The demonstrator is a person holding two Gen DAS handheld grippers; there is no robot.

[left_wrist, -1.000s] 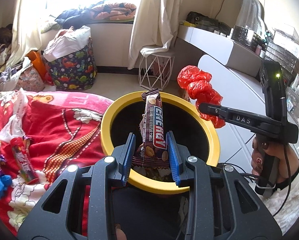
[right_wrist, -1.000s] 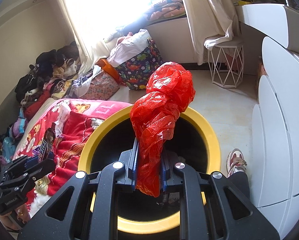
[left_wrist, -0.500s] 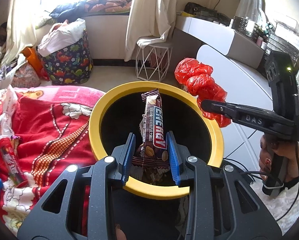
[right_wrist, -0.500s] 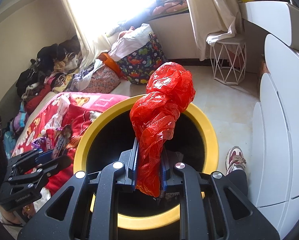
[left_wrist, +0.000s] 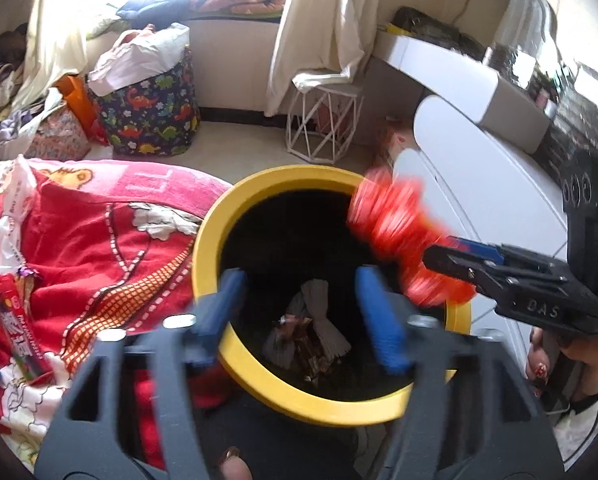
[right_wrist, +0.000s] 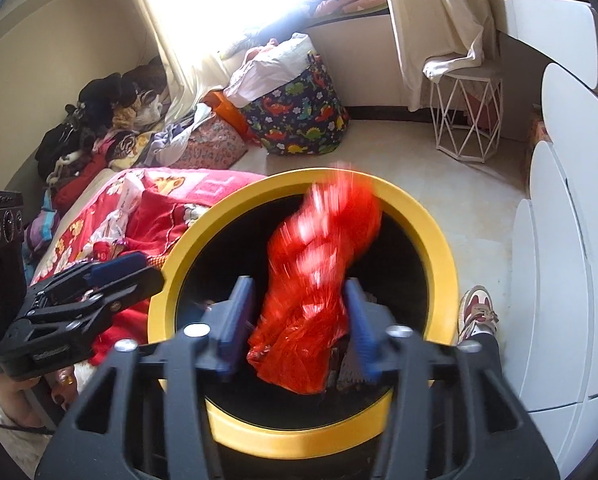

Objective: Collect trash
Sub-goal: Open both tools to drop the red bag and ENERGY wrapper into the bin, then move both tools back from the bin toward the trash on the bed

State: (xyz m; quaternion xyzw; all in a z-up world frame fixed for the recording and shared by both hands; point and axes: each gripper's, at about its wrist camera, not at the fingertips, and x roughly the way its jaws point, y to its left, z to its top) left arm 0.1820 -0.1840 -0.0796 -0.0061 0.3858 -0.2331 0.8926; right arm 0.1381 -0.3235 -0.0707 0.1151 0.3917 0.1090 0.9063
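Risk no. 1 is the red plastic bag (right_wrist: pixel 315 280): it sits between the right gripper (right_wrist: pixel 299 332) blue pads, whose jaws have just been opening; pads stand clear of it on both sides, so released, not clamped; bag is motion-blurred and looks mid-drop over the yellow-rimmed bin (right_wrist: pixel 439 240). Its top end reaches up near the far rim in the right wrist view; crumpled film is light and springy, so it could catch on the rim or drape over the edge instead of going in, or snag on a pad as it slides out.

Left gripper (left_wrist: pixel 303 308) jaws have also just been opening; nothing between its pads now, so released and empty, hovering over the bin mouth; wrappers (left_wrist: pixel 311 332) lie at the bottom of the dark bin interior, incl. a pale pleated one and a brownish one; can't tell which is which piece.

Risk no. 2: both grippers crowd the same opening; right gripper's arm crosses in from the right in the left wrist view, near the left one's right finger; a careless pull-back could knock them together or nudge the bin, which stands against the bed w/ red blanket (left_wrist: pixel 99 240).

More trash left on the bed, by my read: a red tube-like snack pack (left_wrist: pixel 17 328) at the left edge, plus small bright scraps nearby; so task not finished.

Bag: glossy red, thin, scrunched into a long wad, approx. as long as the bin mouth is wide.
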